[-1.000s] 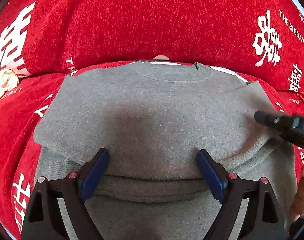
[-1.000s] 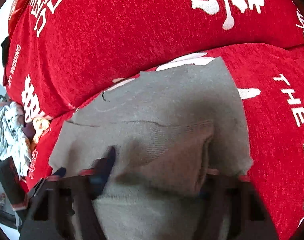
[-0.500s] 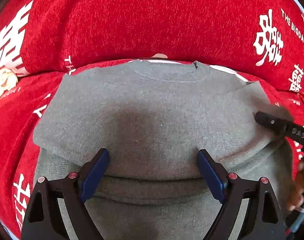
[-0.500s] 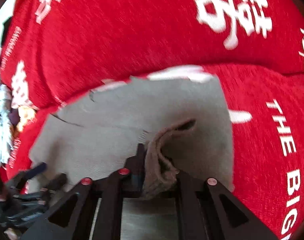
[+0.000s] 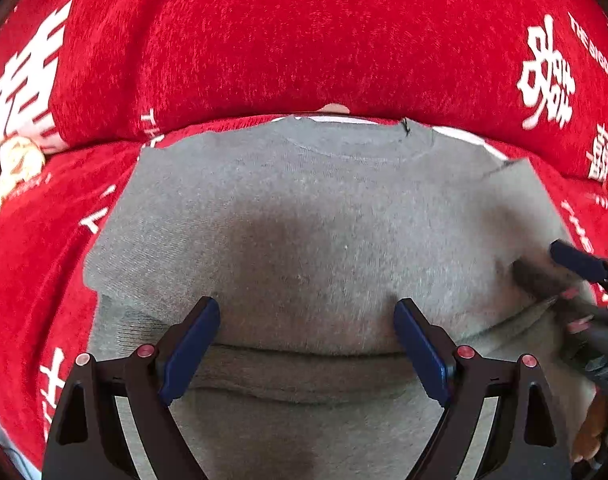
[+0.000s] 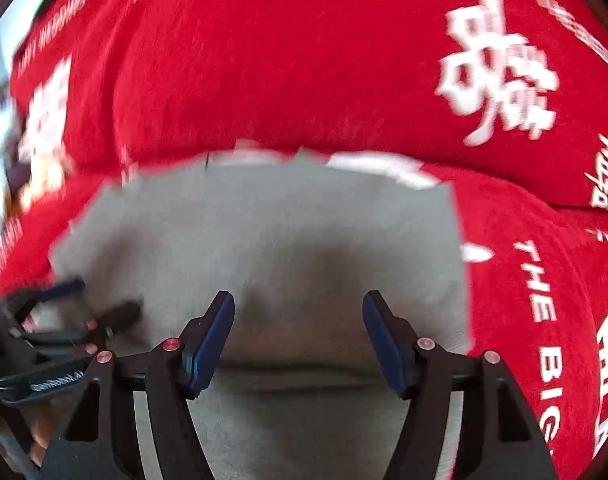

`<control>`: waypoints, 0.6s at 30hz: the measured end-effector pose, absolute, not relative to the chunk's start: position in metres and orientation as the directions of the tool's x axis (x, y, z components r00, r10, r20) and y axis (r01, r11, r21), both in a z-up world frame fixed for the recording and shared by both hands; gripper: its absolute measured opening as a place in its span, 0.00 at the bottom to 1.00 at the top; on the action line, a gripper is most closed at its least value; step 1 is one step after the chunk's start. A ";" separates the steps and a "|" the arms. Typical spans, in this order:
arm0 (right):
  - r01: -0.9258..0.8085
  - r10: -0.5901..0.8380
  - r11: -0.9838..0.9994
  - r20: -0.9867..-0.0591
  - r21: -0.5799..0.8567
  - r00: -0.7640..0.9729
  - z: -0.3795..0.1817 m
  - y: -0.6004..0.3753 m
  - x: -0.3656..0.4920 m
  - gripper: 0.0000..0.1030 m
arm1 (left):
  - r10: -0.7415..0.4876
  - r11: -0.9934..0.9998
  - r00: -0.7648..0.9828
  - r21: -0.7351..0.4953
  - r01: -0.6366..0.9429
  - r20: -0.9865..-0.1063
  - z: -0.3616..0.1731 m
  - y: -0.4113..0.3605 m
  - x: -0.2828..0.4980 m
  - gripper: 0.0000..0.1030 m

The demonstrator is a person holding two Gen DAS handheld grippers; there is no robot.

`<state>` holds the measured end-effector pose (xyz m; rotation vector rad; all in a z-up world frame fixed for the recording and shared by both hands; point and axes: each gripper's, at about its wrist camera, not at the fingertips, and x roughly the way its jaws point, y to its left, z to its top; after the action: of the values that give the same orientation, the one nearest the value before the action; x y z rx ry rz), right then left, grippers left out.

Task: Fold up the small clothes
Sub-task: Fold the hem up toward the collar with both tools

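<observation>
A small grey sweater (image 5: 304,208) lies flat on the red cover, neckline at the far side, its lower part folded up so a fold edge (image 5: 304,354) runs across just ahead of my left gripper (image 5: 305,322). That gripper hangs open over the sweater with nothing between its blue pads (image 5: 192,344). In the right wrist view the sweater (image 6: 264,232) fills the middle. My right gripper (image 6: 300,320) is above its right half, jaws opening, with no cloth pinched between them. It also shows as the right gripper (image 5: 575,276) at the sweater's right edge.
The red cover (image 5: 44,264) with white characters spreads all round, and a red back cushion (image 5: 304,40) rises behind the neckline. A heap of light cloth (image 5: 14,160) lies at the far left. A person's fingers (image 5: 591,436) show at the lower right.
The right gripper let go of the bunched grey cloth it pinched, spread its jaws, rolled level and shifted right. The cloth now lies flat. The left gripper stayed put.
</observation>
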<state>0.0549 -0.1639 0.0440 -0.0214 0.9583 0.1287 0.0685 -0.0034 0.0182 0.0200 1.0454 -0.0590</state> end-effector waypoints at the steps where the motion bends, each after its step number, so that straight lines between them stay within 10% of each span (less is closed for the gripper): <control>1: -0.117 0.075 0.993 -0.836 0.013 0.543 0.036 -0.160 0.056 0.68 | -0.038 0.998 0.502 -0.007 0.063 -0.864 0.019 -0.003 0.066 0.87; 18: -0.041 0.027 0.999 -0.817 0.004 0.576 0.033 -0.148 0.001 0.81 | -0.060 0.996 0.499 -0.017 0.091 -0.864 0.011 0.015 0.018 0.87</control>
<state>0.0006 -0.1476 0.0333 -0.0161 0.9564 0.0399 0.0179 0.0147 0.0113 0.0323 1.0443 -0.0913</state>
